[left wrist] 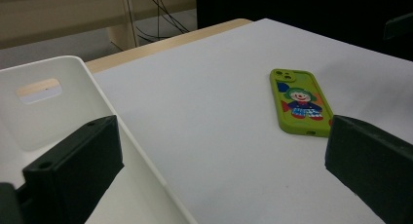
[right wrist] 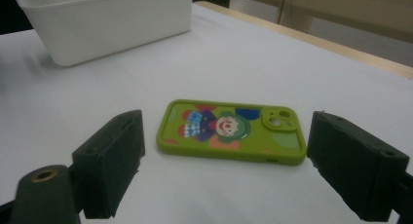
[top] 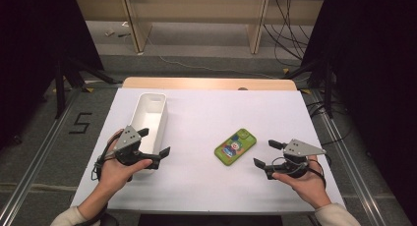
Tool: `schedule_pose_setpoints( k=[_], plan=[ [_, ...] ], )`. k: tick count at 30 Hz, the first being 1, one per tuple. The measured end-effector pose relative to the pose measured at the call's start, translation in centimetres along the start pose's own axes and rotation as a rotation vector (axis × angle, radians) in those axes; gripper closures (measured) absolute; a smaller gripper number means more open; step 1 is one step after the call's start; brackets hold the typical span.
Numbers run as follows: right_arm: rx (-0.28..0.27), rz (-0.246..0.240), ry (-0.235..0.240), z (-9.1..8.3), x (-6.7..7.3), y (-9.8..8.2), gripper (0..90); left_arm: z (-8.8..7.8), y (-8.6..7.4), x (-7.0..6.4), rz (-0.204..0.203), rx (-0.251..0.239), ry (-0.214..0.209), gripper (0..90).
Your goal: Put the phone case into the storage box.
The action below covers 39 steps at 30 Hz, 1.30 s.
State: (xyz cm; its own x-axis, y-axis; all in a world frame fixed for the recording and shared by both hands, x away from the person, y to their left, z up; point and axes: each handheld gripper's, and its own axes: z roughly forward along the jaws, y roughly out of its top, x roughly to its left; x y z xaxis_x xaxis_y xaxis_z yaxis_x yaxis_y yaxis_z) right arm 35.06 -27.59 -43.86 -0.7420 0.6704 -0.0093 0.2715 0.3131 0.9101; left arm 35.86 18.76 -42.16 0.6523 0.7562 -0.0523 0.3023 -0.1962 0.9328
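Observation:
A green phone point(top: 235, 146) with a clown picture on its case lies face down on the white table point(top: 206, 118), right of centre. It also appears in the left gripper view point(left wrist: 300, 102) and lies close ahead in the right gripper view point(right wrist: 233, 130). A long white bin point(top: 149, 117) stands at the left, empty as far as I can see. My left gripper point(top: 155, 144) is open beside the bin's near end, with one jaw over the bin rim point(left wrist: 131, 136). My right gripper point(top: 268, 153) is open just right of the phone, pointing at it, apart from it.
The table's wooden far edge point(top: 209, 83) borders a floor with cables point(top: 290, 29) and wooden furniture legs. Dark stands flank both sides. A "5" mark point(top: 79, 123) sits on the floor at the left. Bare table surface lies between bin and phone.

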Motion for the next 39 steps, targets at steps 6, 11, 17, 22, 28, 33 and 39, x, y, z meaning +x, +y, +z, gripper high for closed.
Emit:
schedule_pose_setpoints(
  k=[6, 11, 17, 22, 28, 33, 39],
  plan=[
    [-0.002, -0.003, -0.002, 0.0, 0.1, 0.0, 15.9, 0.0, 0.0, 0.0, -0.001, -0.003, 0.003, 0.0],
    [-0.017, -0.02, -0.014, -0.1, 0.0, 0.2, 33.7, -0.1, 0.0, 0.1, -0.001, -0.005, 0.005, 0.0],
    [-0.007, -0.013, -0.021, 0.2, -0.2, 0.6, 72.0, 0.0, 0.0, 0.1, -0.001, -0.005, 0.005, 0.0],
    [0.047, -0.031, -0.034, 1.4, -0.1, 1.2, 90.0, 0.1, 0.0, 0.1, 0.0, -0.005, 0.007, 0.0],
    [0.103, -0.029, -0.011, 3.2, 0.2, 1.7, 90.0, 0.1, 0.1, 0.0, 0.0, -0.005, 0.008, 0.0],
    [0.134, -0.029, 0.007, 5.6, 0.4, 2.4, 90.0, 0.1, 0.1, 0.0, 0.001, -0.005, 0.008, 0.0],
    [0.183, -0.032, 0.036, 8.4, 0.7, 3.3, 90.0, 0.1, 0.0, 0.0, 0.001, -0.004, 0.005, 0.0]
  ],
)
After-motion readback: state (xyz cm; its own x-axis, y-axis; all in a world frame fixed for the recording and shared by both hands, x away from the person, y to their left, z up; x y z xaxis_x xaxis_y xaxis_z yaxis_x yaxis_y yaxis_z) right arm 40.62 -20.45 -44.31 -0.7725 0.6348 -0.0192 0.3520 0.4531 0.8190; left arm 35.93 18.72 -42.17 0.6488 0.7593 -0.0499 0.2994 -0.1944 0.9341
